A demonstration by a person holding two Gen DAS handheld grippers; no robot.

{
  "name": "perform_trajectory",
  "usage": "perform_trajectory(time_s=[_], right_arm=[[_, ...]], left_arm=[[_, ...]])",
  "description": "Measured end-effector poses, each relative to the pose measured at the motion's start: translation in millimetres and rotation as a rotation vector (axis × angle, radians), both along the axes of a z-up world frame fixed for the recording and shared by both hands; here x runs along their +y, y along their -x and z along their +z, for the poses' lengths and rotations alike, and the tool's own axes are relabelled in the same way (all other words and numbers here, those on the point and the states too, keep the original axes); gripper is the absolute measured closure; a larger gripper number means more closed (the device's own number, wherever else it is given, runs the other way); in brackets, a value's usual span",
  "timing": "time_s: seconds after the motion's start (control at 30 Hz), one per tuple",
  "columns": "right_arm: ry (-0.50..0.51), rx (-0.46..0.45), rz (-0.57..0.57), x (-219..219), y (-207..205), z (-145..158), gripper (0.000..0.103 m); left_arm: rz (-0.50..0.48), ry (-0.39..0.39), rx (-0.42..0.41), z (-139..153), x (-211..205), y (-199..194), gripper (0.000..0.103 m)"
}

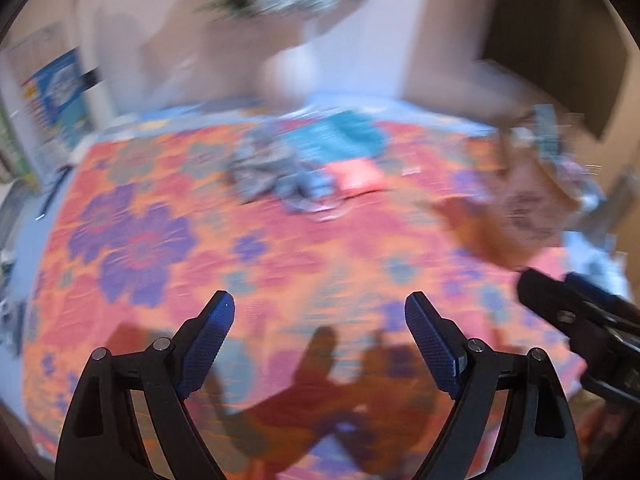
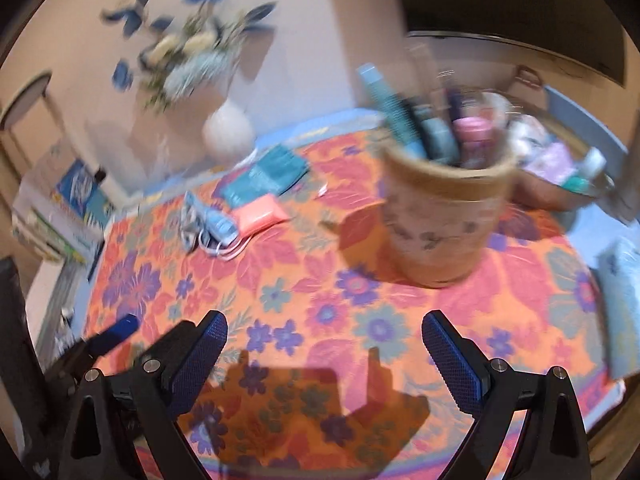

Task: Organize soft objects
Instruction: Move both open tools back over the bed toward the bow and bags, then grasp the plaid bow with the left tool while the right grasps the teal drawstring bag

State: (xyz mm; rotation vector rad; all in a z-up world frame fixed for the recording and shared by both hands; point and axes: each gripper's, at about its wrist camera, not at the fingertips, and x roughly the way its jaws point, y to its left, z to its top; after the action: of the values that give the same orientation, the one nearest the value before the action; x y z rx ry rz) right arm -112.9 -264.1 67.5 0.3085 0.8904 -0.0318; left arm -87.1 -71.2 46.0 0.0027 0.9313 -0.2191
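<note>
The soft objects lie in a loose cluster on the flowered tablecloth (image 2: pixel 320 280): a coral pouch (image 2: pixel 260 213), a teal folded cloth (image 2: pixel 268 176) just behind it, and a blue-grey patterned bundle (image 2: pixel 200 216) with white cords touching the pouch's near-left side. In the left wrist view the same cluster is blurred, with the pouch (image 1: pixel 354 174) right of the bundle (image 1: pixel 272 172) and the cloth (image 1: pixel 340 136) behind both.

Well to the right of the pouch stands a tan round basket (image 2: pixel 444 216) with 1 printed band, stuffed with bottles and tubes. Beyond the basket sits a second container (image 2: pixel 560 184) holding pale items; its contents are too blurred to name. Behind and left of the pouch, a white vase (image 2: pixel 228 132) with blue and cream flowers stands by the wall.

The left gripper (image 1: pixel 320 344) hovers over bare cloth, nearer the camera than the pouch, its 2 fingers spread wide with nothing between them. The right gripper (image 2: pixel 324 356) also hovers over bare cloth, fingers spread wide and empty. Each gripper shows at the edge of the other's view.
</note>
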Motion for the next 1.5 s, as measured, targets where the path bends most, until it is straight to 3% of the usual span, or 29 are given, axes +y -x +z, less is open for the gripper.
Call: perform_trajectory(time_s=[0.27, 0.4, 0.5, 0.77, 1.1, 1.23, 1.33, 1.43, 1.5], right_arm=[[0.135, 0.034, 0.112, 45.4, -57.2, -45.7, 0.005], [0.209, 0.062, 0.161, 66.4, -84.1, -62.9, 0.005], [0.133, 0.069, 0.198, 69.1, -91.4, -75.2, 0.003], [0.147, 0.061, 0.208, 74.2, -92.4, -78.3, 0.0], [0.107, 0.048, 0.211, 69.5, -92.2, -77.4, 0.0], [0.15, 0.081, 0.23, 75.2, -95.4, -77.9, 0.0], [0.199, 0.165, 0.295, 84.3, -103.2, -76.4, 0.0], [0.057, 0.19, 0.27, 70.6, -118.3, -61.5, 0.0], [-0.03, 0.151, 0.221, 56.2, -130.9, -46.8, 0.0]], left_arm=[[0.181, -0.042, -0.01, -39.4, 55.2, -40.1, 0.017], [0.226, -0.007, -0.005, -52.7, 68.8, -50.4, 0.017], [0.215, 0.027, -0.009, -53.6, 72.2, -50.6, 0.017], [0.219, -0.057, 0.014, -59.1, 61.9, -54.1, 0.012], [0.198, -0.039, 0.023, -58.6, 63.1, -54.5, 0.008], [0.167, -0.002, 0.089, -52.2, 71.2, -66.7, 0.008], [0.216, 0.148, 0.11, -31.0, 93.2, -77.4, 0.008], [0.257, 0.247, 0.071, -7.7, 105.4, -91.5, 0.008], [0.248, 0.219, 0.05, -0.9, 100.1, -108.0, 0.008]])
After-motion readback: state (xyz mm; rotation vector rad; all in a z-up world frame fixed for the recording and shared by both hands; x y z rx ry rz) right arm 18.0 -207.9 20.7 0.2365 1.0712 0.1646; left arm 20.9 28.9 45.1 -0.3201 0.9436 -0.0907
